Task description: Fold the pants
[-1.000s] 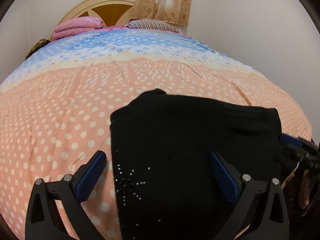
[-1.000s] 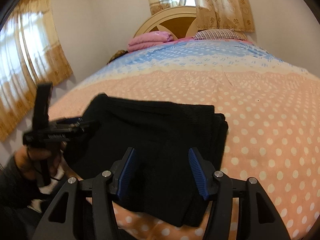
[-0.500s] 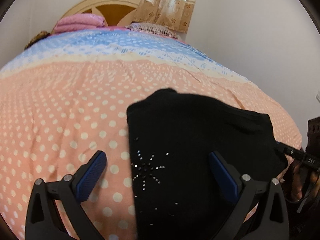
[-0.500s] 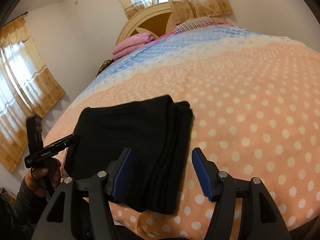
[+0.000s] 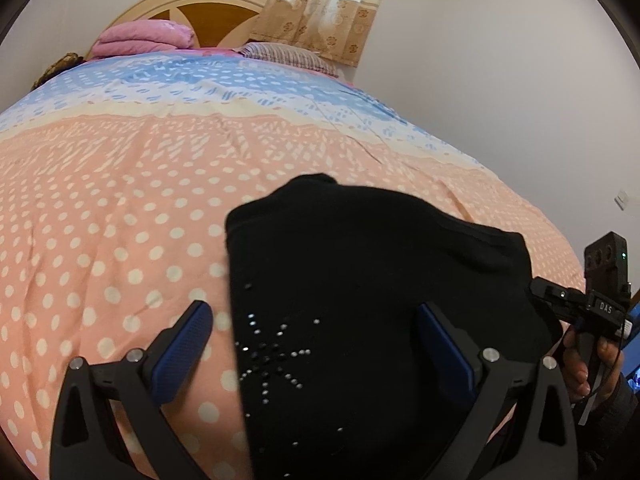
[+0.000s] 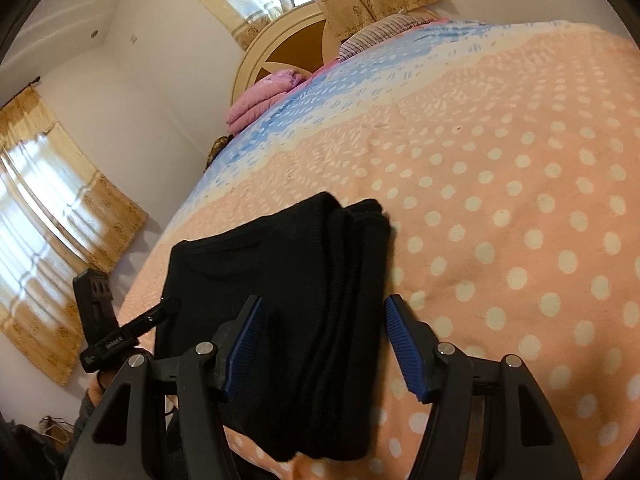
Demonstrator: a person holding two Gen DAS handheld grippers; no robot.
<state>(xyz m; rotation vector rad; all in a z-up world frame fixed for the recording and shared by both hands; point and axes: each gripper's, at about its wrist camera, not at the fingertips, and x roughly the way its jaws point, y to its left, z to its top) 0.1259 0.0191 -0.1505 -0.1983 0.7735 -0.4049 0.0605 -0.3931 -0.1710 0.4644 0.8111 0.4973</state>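
- The black pants (image 5: 360, 300) are seen folded into a compact stack of several layers, with a rhinestone star pattern (image 5: 276, 354) on top.
- They are laid near the foot edge of the bed (image 5: 120, 200), on its peach polka-dot bedspread (image 6: 520, 200).
- The left gripper (image 5: 316, 344) is held above them with jaws spread wide, nothing gripped.
- The right gripper (image 6: 322, 344) is likewise held with jaws apart over the layered edge, clasping nothing.
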